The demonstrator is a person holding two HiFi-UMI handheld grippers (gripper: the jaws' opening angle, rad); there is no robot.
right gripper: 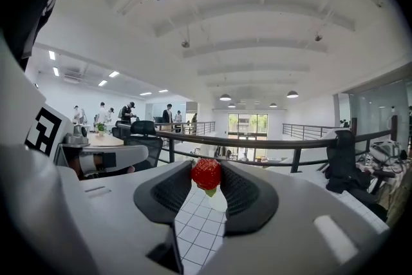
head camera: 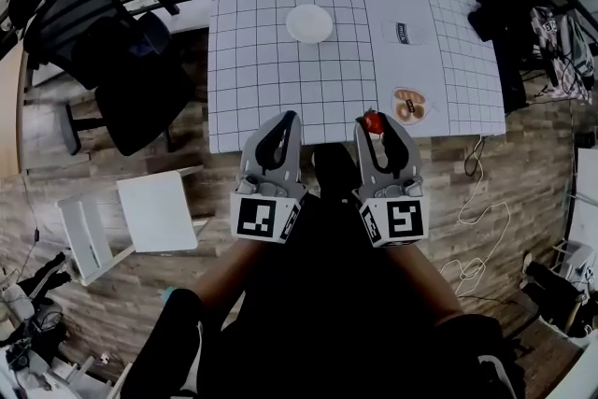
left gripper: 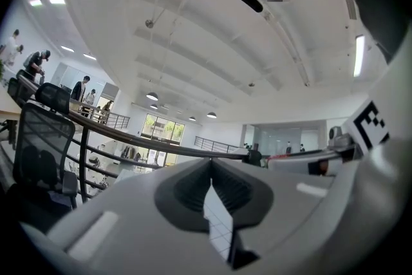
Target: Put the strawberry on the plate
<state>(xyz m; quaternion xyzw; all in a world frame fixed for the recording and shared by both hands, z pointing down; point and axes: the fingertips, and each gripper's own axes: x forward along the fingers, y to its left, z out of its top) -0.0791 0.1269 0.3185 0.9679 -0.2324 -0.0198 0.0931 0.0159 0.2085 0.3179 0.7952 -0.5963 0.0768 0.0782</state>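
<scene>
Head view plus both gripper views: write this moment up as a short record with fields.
strawberry: red, pinched between the tips of the right hand-held gripper, over the near edge of the table
plate: white, empty, farther back on the table, apart from both grippers
left hand-held gripper: tips together, nothing between them
task stage: strawberry held, not yet on the plate

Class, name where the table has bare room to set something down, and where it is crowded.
Bare: the squares between the plate and the left edge of the table, and the near strip between the plate and the left claw. Crowded: the near right corner, where a tan item lies beside the strawberry in the right claw.
</scene>
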